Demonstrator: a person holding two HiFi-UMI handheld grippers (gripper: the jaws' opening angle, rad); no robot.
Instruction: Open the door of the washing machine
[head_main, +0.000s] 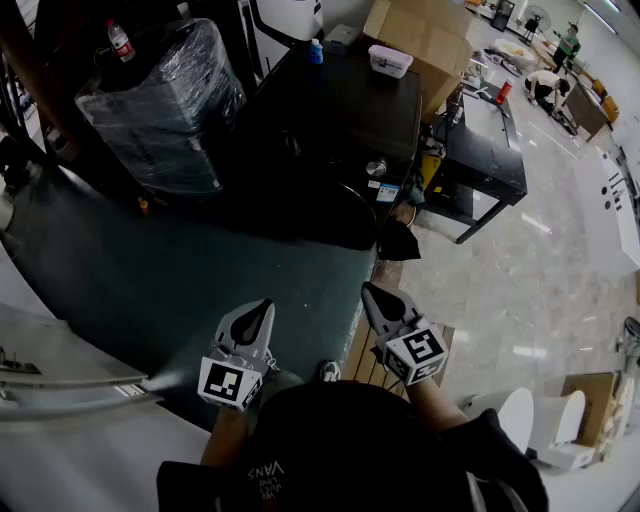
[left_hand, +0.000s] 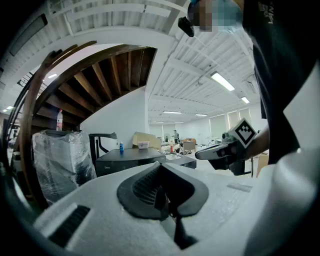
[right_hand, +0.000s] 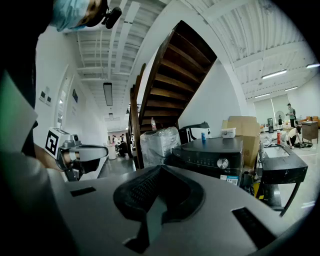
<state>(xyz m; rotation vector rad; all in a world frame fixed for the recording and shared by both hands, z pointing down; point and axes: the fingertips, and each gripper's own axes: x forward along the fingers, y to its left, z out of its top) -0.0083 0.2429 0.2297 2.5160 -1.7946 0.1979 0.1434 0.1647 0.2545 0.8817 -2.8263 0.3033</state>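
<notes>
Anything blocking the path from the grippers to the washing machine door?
Nothing visible. Bare floor lies between the left gripper, the right gripper and the washing machine. The plastic-wrapped appliance stands to its left, and a dark object lies by its right front corner, both beside the path.

I read the washing machine (head_main: 340, 110) as dark with a slight sheen, knob (head_main: 376, 168) bright metal | bundle (head_main: 165, 100) in crinkled clear plastic film | boxes (head_main: 420, 35) matt cardboard | floor (head_main: 530, 290) pale, polished, reflective | staircase (right_hand: 175, 75) dark wood | left gripper (left_hand: 162, 181) shell matt grainy white, pads (left_hand: 145, 186) ribbed black
</notes>
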